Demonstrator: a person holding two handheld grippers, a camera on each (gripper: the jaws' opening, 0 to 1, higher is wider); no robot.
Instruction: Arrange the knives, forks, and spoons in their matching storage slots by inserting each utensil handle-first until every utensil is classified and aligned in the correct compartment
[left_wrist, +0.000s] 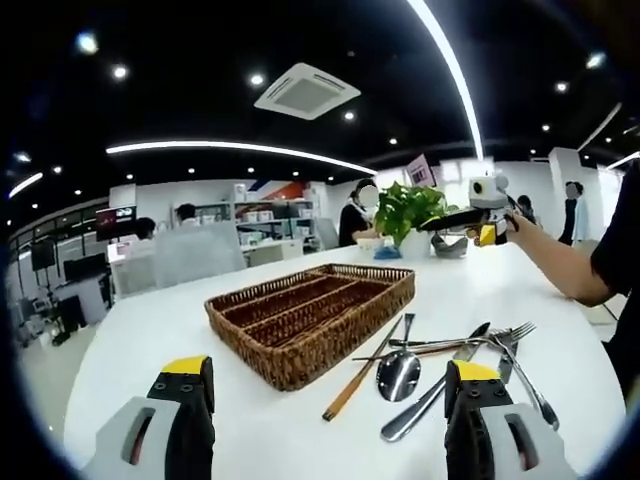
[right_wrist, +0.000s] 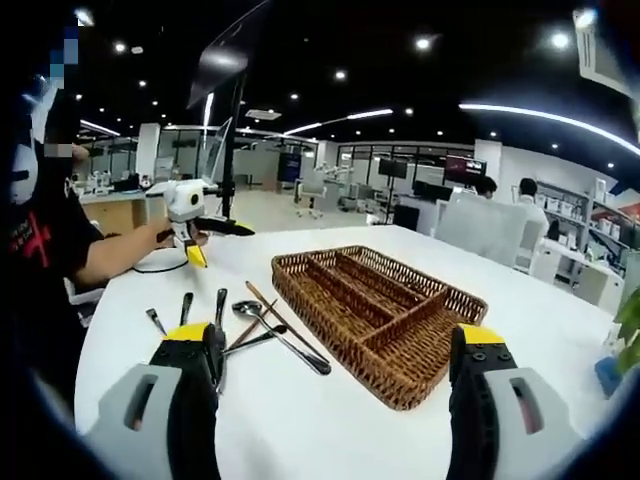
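A brown wicker tray (left_wrist: 262, 312) with long compartments lies on the white table (left_wrist: 150, 340), and its slots look empty. To its right lies a loose heap of metal cutlery (left_wrist: 450, 350): a spoon (left_wrist: 399, 374), a fork (left_wrist: 514, 333) and a wooden-handled piece (left_wrist: 352, 388). My left gripper (left_wrist: 328, 370) hovers open over the table's near edge with nothing between its jaws. In the right gripper view the tray (right_wrist: 380, 305) sits ahead and the cutlery (right_wrist: 240, 320) lies to its left. My right gripper (right_wrist: 334, 338) is open and holds nothing.
A potted plant (left_wrist: 410, 210) stands at the table's far side. A person's arm (left_wrist: 560, 265) holds the other gripper (left_wrist: 485, 215) above the table, seen again as a raised gripper (right_wrist: 190, 215) past the cutlery. Office desks, chairs and people fill the background.
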